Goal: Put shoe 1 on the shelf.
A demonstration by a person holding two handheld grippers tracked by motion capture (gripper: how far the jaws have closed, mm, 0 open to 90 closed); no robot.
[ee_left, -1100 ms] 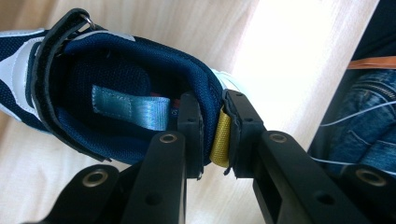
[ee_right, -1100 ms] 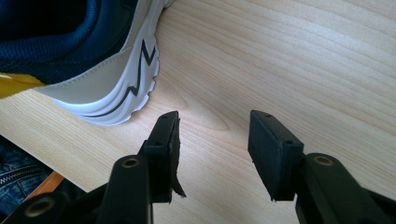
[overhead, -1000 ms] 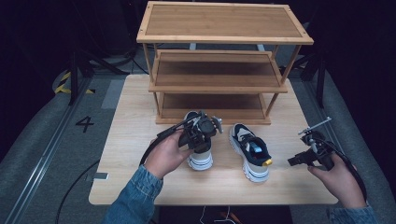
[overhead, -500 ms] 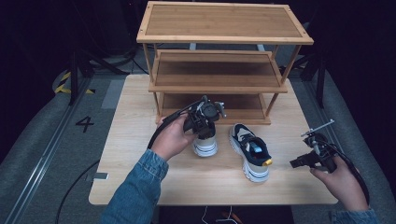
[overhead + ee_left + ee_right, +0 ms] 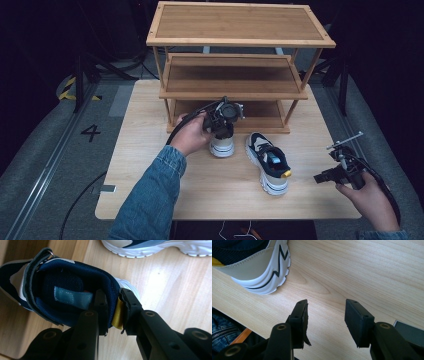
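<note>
While the high view looked down on a pale wooden table (image 5: 150, 195), a three-tier wooden rack (image 5: 240, 30) stood at its far side. The left gripper (image 5: 224, 120), in a denim-sleeved left hand (image 5: 192, 135), sat over a shoe (image 5: 222, 146) just in front of the rack's bottom shelf. A second shoe (image 5: 269, 162) lay on the table to its right, apart from it. The right gripper (image 5: 340, 167) hovered near the table's right edge, well apart from both shoes.

From the left gripper view, the jaws were clenched on the navy heel collar of the shoe (image 5: 70, 292), one inside the opening, one outside against a yellow heel tab (image 5: 117, 315). The second shoe (image 5: 160, 247) crossed the top edge.

From the right gripper view, the jaws were spread wide and empty above the table (image 5: 352, 270). The second shoe's white sole (image 5: 265, 272) showed at upper left.
</note>
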